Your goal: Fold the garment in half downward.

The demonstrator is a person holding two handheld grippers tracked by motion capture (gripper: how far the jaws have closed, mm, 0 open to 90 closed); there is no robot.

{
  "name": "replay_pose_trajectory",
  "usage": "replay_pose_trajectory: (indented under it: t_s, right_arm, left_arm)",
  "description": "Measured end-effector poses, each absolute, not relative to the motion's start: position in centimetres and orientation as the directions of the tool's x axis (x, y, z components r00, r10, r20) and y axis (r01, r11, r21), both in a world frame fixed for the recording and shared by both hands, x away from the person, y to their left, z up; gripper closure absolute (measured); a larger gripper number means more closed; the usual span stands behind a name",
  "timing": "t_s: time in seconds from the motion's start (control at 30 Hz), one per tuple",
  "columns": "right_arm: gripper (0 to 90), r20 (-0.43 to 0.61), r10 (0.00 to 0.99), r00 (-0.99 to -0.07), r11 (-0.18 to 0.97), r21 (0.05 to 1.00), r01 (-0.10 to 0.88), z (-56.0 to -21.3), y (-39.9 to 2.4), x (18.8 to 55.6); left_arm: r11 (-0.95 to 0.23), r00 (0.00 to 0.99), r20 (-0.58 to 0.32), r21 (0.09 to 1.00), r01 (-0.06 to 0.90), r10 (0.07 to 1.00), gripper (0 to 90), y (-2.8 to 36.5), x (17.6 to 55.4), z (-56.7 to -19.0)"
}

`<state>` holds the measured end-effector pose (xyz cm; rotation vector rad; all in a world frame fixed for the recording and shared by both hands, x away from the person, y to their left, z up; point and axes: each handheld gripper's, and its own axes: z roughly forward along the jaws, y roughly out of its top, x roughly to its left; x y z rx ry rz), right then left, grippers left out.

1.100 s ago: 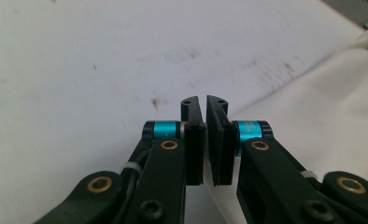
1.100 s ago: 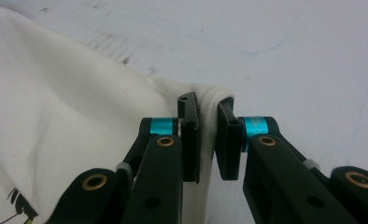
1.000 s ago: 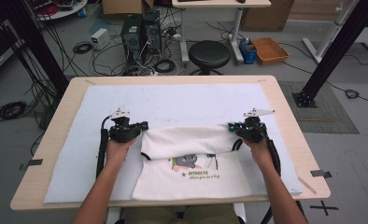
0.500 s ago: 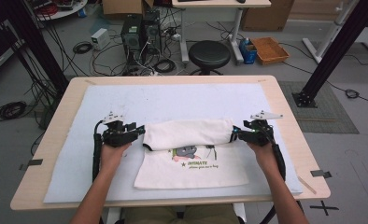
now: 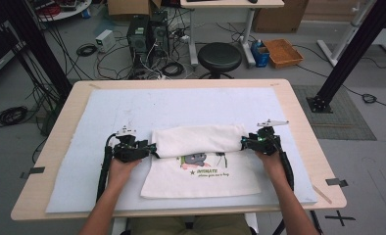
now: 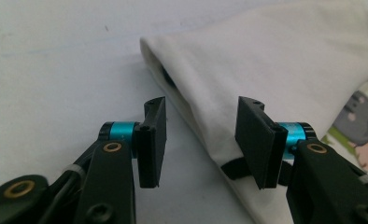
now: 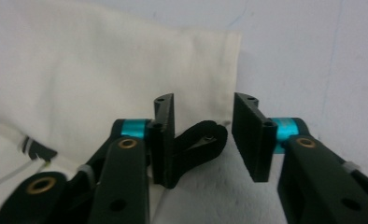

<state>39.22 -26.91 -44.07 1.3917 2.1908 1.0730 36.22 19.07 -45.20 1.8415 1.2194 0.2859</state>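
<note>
Where a second ago I pinched the shirt's top corners up the mat, its folded top now lies doubled over the print, nearer me. My left gripper [image 5: 149, 148] has just let go, jaws parted around the white T-shirt [image 5: 201, 156] fold's edge. My right gripper [image 5: 245, 143] reopened, then narrowed; nothing is pinched. White mat [image 5: 181, 105] beneath.
</note>
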Motion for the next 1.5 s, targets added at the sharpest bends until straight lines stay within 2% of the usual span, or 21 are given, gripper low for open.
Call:
replay_pose_trajectory:
  t_s: [0.1, 0.13, 0.2, 0.23, 0.3, 0.57, 0.67, 0.87, 1.2, 1.5]
  right_arm:
    - [76.1, 0.086, 0.864, -0.495, 0.29, 0.72, 0.631, -44.3, -26.8, 39.1]
    - [80.3, 0.076, 0.859, -0.506, 0.306, 0.716, 0.628, -44.2, -26.7, 38.9]
    - [82.2, 0.037, 0.849, -0.528, 0.343, 0.721, 0.602, -44.1, -26.5, 38.7]
    - [82.6, 0.027, 0.846, -0.532, 0.349, 0.725, 0.593, -44.0, -26.4, 38.6]
    - [82.9, 0.017, 0.843, -0.538, 0.353, 0.737, 0.576, -43.8, -26.4, 38.3]
    - [83.1, 0.035, 0.816, -0.577, 0.333, 0.789, 0.517, -41.8, -27.3, 35.6]
    - [83.2, 0.051, 0.802, -0.595, 0.318, 0.807, 0.498, -41.1, -27.7, 33.9]
    - [83.2, 0.044, 0.765, -0.642, 0.338, 0.821, 0.46, -40.6, -28.7, 29.6]
    - [83.3, 0.073, 0.741, -0.668, 0.35, 0.807, 0.476, -41.5, -30.3, 23.2]
    - [83.3, 0.102, 0.739, -0.666, 0.382, 0.751, 0.539, -43.7, -30.8, 22.1]
  left_arm:
    - [-0.163, 0.496, -0.223, 0.768, 0.62, 0.839, 56.0, 18.7, 36.0, -45.2]
    - [-0.173, 0.496, -0.205, 0.771, 0.613, 0.844, 59.3, 18.6, 36.0, -45.2]
    - [-0.188, 0.509, -0.195, 0.774, 0.605, 0.838, 72.0, 18.5, 35.8, -45.2]
    - [-0.196, 0.515, -0.184, 0.778, 0.597, 0.837, 81.5, 18.3, 35.7, -45.1]
    - [-0.213, 0.526, -0.161, 0.787, 0.579, 0.835, 87.0, 17.9, 35.4, -44.9]
    - [-0.13, 0.585, -0.241, 0.845, 0.519, 0.775, 87.4, 19.2, 33.3, -42.7]
    - [-0.145, 0.622, -0.241, 0.852, 0.504, 0.745, 87.6, 20.0, 31.8, -42.2]
    - [-0.103, 0.659, -0.307, 0.856, 0.506, 0.687, 87.8, 21.7, 28.5, -42.0]
    - [-0.165, 0.711, -0.327, 0.833, 0.528, 0.623, 87.8, 21.8, 24.0, -42.8]
    - [-0.261, 0.703, -0.324, 0.766, 0.588, 0.633, 87.7, 21.6, 22.7, -44.5]
